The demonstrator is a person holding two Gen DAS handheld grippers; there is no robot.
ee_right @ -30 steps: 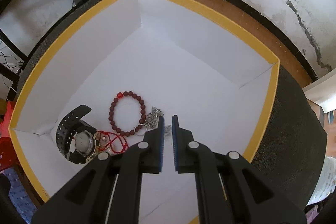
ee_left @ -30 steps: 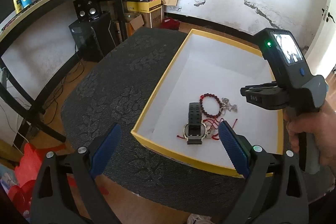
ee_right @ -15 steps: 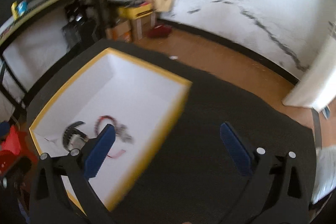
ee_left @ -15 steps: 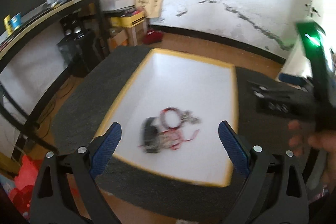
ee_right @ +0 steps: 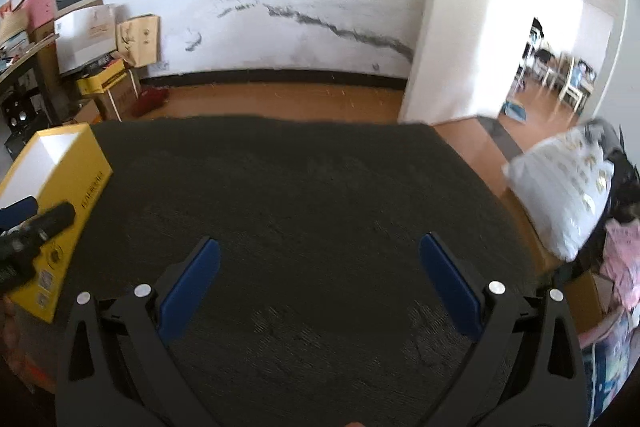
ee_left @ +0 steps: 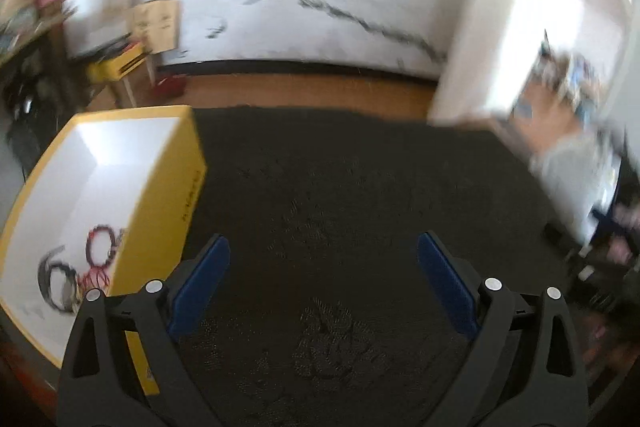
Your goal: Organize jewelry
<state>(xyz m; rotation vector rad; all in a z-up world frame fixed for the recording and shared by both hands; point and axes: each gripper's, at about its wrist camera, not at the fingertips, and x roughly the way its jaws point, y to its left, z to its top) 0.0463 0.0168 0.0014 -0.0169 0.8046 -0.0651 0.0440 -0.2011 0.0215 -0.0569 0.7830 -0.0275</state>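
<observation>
I held my left gripper (ee_left: 322, 279) and right gripper (ee_right: 320, 277) spread wide, pinching nothing, over the dark patterned table (ee_left: 340, 187). At nine o'clock sat the yellow box (ee_left: 168, 187); inside lay a red bead bracelet (ee_left: 102, 241) and a blurred black watch (ee_left: 56, 277), near each other

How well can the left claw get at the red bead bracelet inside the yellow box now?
Probably yes, after turning. The left claw is open and empty over the dark table cover, aimed past the yellow box. The red bead bracelet lies uncovered inside the open-topped box, off to the claw's left.
</observation>
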